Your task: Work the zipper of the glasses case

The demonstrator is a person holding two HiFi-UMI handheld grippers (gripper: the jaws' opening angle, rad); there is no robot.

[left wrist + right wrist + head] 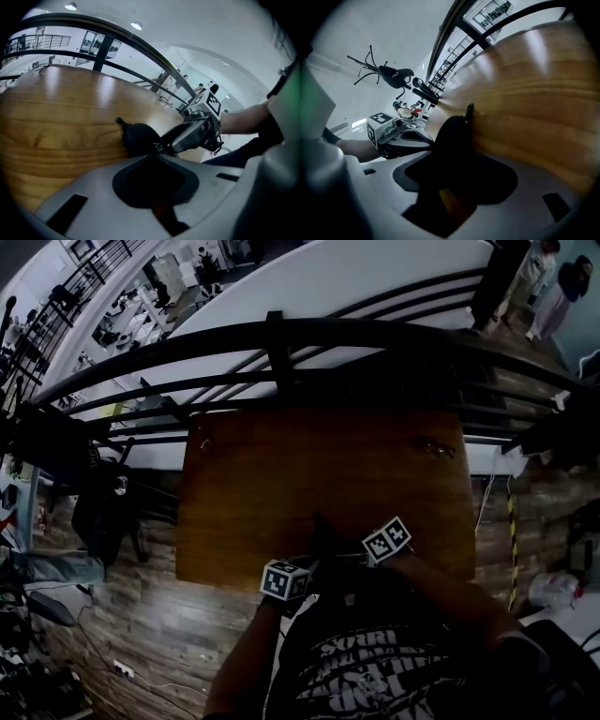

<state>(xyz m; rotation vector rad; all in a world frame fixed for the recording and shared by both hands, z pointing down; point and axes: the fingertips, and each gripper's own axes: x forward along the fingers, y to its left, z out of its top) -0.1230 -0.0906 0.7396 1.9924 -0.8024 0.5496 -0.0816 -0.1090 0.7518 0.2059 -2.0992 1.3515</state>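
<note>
The left gripper (156, 152) has its jaws closed tight, tips right against the near end of the case (139, 137); whether they pinch a fold of it is lost in the dark hollow there. The right gripper (457, 159) stands wide open, and the case's dark bulk runs into the gap between its jaws without either side pressing on it. The case lies on the table (56, 122) near its front edge, between the two grippers. Only the gripper views show a short stub (469, 111) sticking out of the case's far end; too dark to say if it is the zipper pull. The left gripper view also shows the other gripper's fingers reaching the case from the right. The head view gives the layout that neither of them does: both marker cubes (286, 579) (386, 540) side by side at the table's near edge, the case a black blur between them, a railing (281, 334) beyond. The zipper itself can be made out in no view, so open or closed cannot be told
</note>
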